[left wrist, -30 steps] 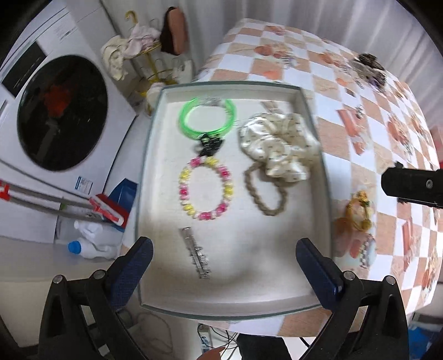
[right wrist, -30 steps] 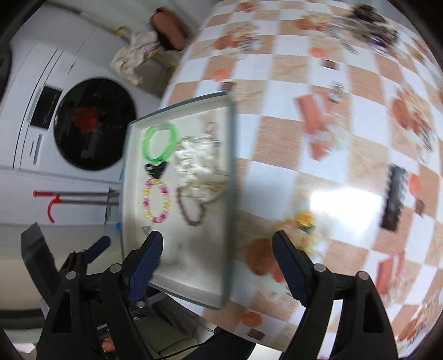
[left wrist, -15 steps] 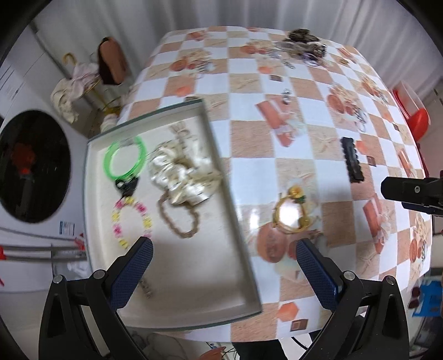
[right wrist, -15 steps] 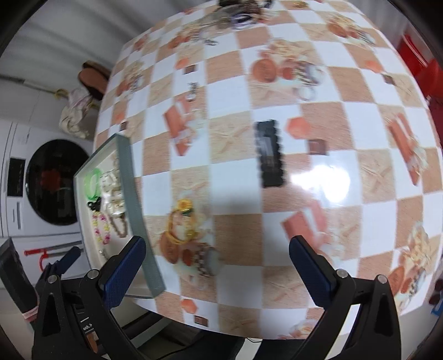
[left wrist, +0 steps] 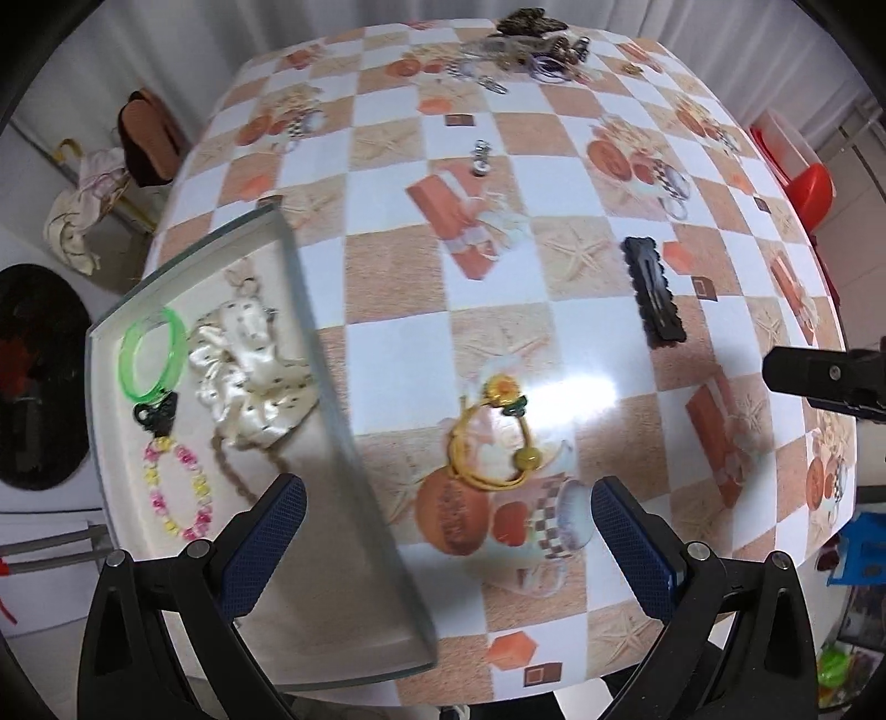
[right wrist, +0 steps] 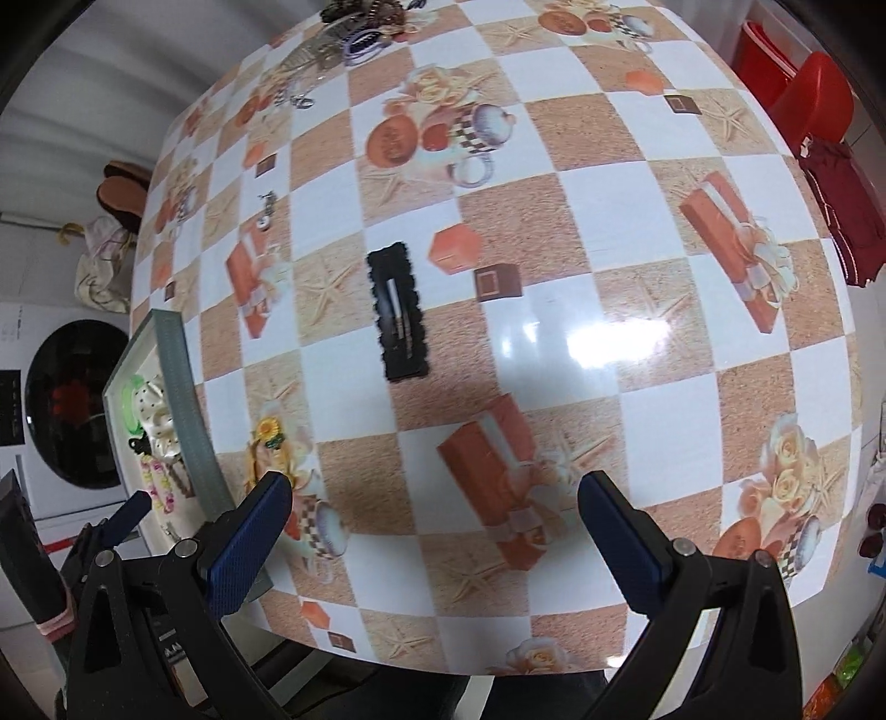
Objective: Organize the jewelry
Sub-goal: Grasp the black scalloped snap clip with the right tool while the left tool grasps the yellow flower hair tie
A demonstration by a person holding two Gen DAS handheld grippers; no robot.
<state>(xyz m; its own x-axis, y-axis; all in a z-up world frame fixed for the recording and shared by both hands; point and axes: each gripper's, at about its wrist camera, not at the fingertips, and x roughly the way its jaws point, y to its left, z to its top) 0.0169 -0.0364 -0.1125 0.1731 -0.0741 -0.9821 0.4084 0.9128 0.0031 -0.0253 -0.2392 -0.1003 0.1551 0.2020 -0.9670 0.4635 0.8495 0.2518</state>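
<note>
A shallow grey tray (left wrist: 326, 387) at the table's left edge holds a green bangle (left wrist: 152, 354), a cream scrunchie (left wrist: 249, 365), a pink and yellow bead bracelet (left wrist: 177, 493) and a brown braided tie (left wrist: 232, 471). On the checked tablecloth lie a yellow hair tie with a sunflower (left wrist: 493, 437) and a black hair clip (left wrist: 653, 299). My left gripper (left wrist: 443, 531) hangs open above the tray's right rim and the yellow tie. My right gripper (right wrist: 434, 526) hovers open over bare cloth, with the black hair clip (right wrist: 398, 315) beyond it.
A heap of small jewelry (left wrist: 526, 44) lies at the table's far edge, and a small silver piece (left wrist: 482, 158) sits nearer. A washing machine (right wrist: 61, 410) stands left of the table. A red plastic chair (right wrist: 797, 88) is at the far right.
Both grippers have swept right from over the tray toward the middle of the table. The right gripper's jaws have widened. The tray's items have not moved.
</note>
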